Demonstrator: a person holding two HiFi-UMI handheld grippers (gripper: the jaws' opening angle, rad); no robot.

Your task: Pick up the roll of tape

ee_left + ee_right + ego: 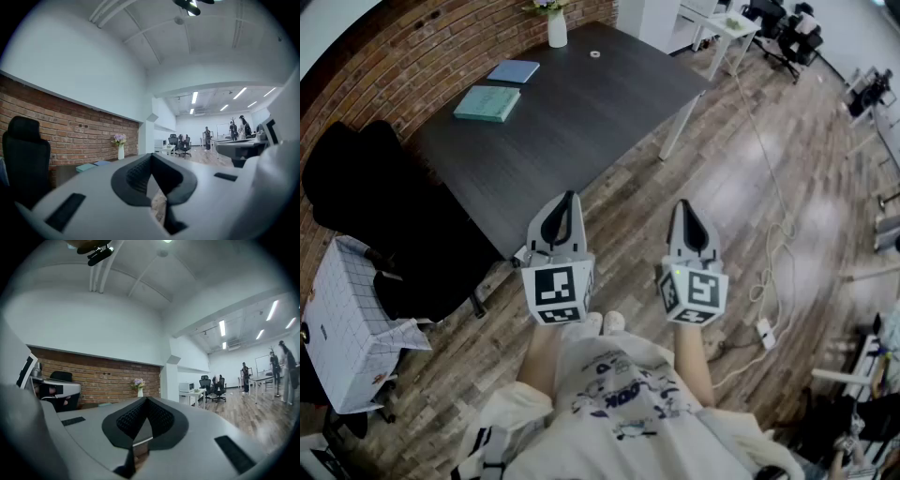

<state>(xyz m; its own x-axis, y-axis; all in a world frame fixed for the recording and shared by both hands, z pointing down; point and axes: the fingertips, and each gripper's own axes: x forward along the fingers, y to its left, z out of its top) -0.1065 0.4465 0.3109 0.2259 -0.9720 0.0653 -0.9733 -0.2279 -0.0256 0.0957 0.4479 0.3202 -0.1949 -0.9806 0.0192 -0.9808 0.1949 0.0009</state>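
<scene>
— How are the two grippers standing?
— The left gripper (570, 199) has its jaws pressed together with nothing between them. Its own view shows the tips meeting, with only a bit of floor visible through the slit below. The right gripper (685, 206) is the same: jaws closed and empty. Both are held level, side by side over the wooden floor (712, 178), just ahead of the person's light printed shirt (619, 394).
— And the roll of tape?
— The roll of tape (595, 53) lies flat on the dark table (581, 112), near its far edge and well apart from both grippers. It's a small pale ring, a little to the right of a white vase (557, 28) with flowers in it.
— Anything else on that table?
— A teal book (487, 103) and a blue book (514, 71), close together towards the left end, by the brick wall (412, 56).
— What's around it?
— A black chair (366, 197) sits at the table's near-left corner, with a white gridded box (342, 319) beside it. On the right a pale cable (773, 239) loops across the floor to a power strip (765, 331). Farther off are a small white table (727, 26) and black office chairs (783, 33). The gripper views also show people (207, 137) standing far down the room, too small to make out much
</scene>
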